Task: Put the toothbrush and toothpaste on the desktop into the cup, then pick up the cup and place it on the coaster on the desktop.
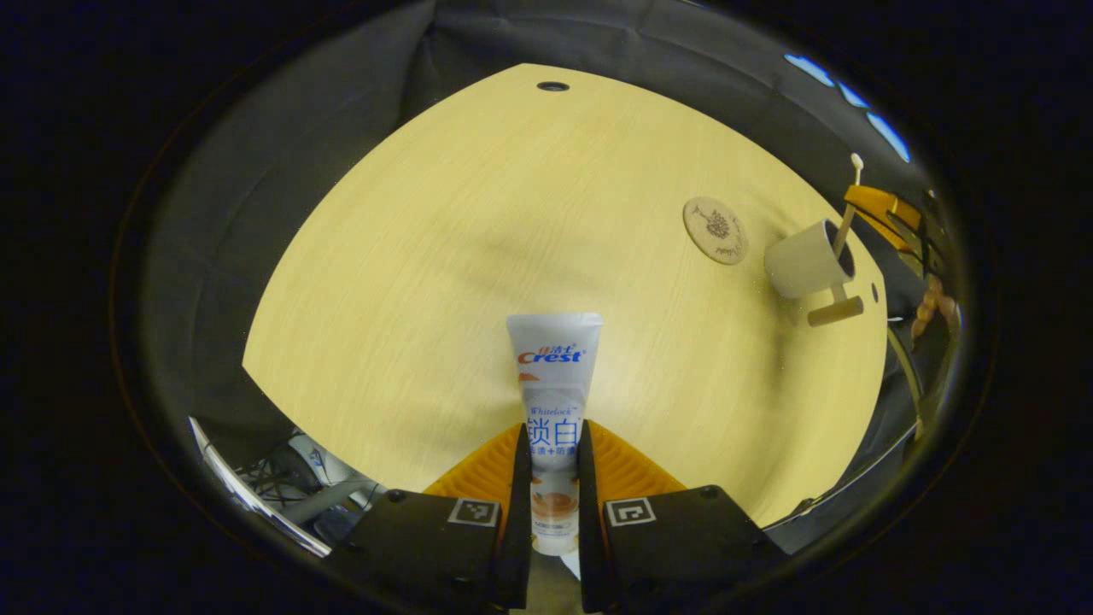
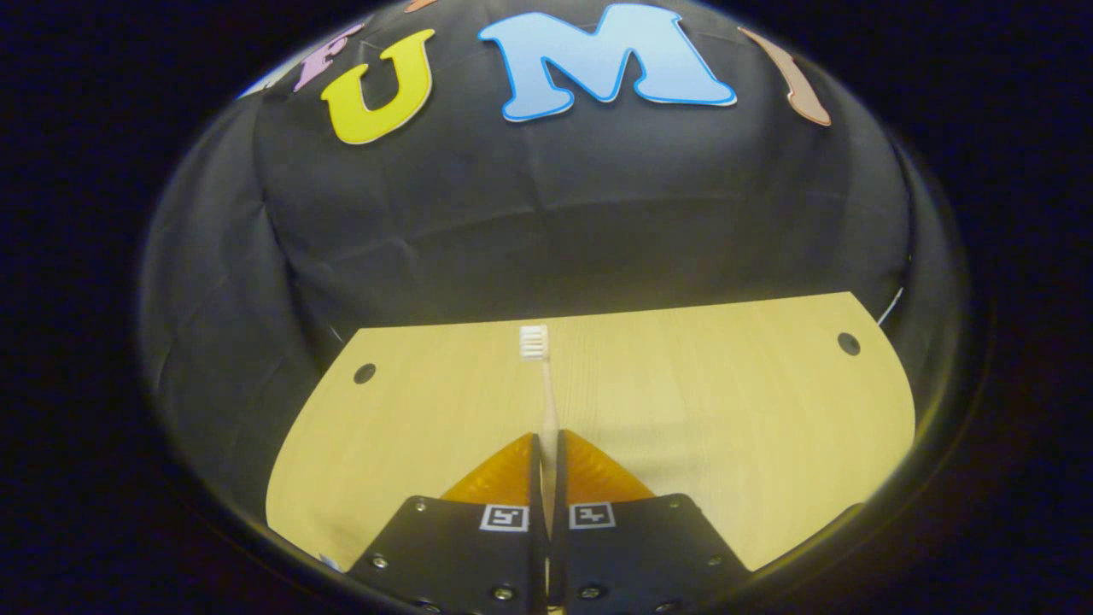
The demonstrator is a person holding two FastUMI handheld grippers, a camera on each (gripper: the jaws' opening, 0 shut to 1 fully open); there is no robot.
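The toothpaste [image 1: 555, 401] is clamped between both fingers of the left gripper [image 1: 553, 465], tube pointing forward above the desktop [image 1: 478, 256]. The toothbrush [image 2: 541, 389] is pinched by the right gripper [image 2: 546, 453], bristles ahead. Farther right in the left gripper view, the cup [image 1: 803, 259] is seen beside the coaster [image 1: 716, 230].

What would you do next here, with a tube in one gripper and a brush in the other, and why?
Probably lower the toothbrush the rest of the way into the cup and let go. The right gripper is shut on its handle, and the left gripper view shows the brush standing in the cup. The left gripper holds the toothpaste lifted over the table, ready to follow.
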